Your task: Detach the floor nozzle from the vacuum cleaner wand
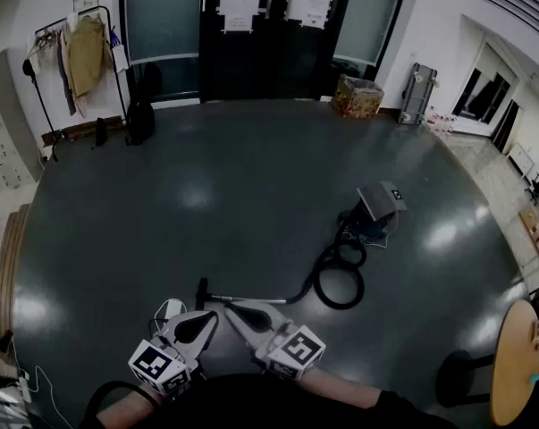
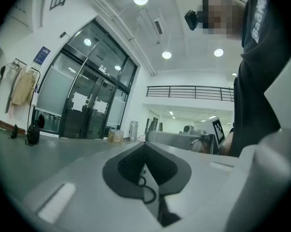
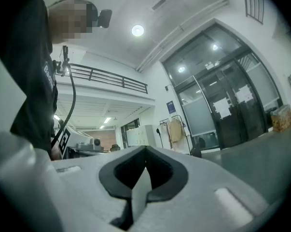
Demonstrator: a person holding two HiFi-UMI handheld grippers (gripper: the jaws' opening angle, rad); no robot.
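**Approach step: both grippers closed and empty, short of the nozzle**

The floor nozzle lies on the dark floor, a small dark piece at the left end of the thin wand. It appears to be attached to the wand. The wand runs right into the coiled hose, which leads up to the canister vacuum cleaner further out on the floor.

The left gripper and the right gripper are held close together low in the head view, their tips converging just near the nozzle end of the wand. They seem to be above it, not touching it. Both pairs of jaws are pressed together with nothing between them.

Judging from this, the detaching has not begun and this is the approach. The next move probably calls for tipping the grippers down toward the floor and parting the jaws. One gripper would then brace the wand while the other takes the nozzle near the joint.

Only the head view shows the vacuum cleaner at all. The left gripper and right gripper views look level across the hall, to the glass doors and the coat rack. They do settle the jaw state, which the head view leaves unclear.
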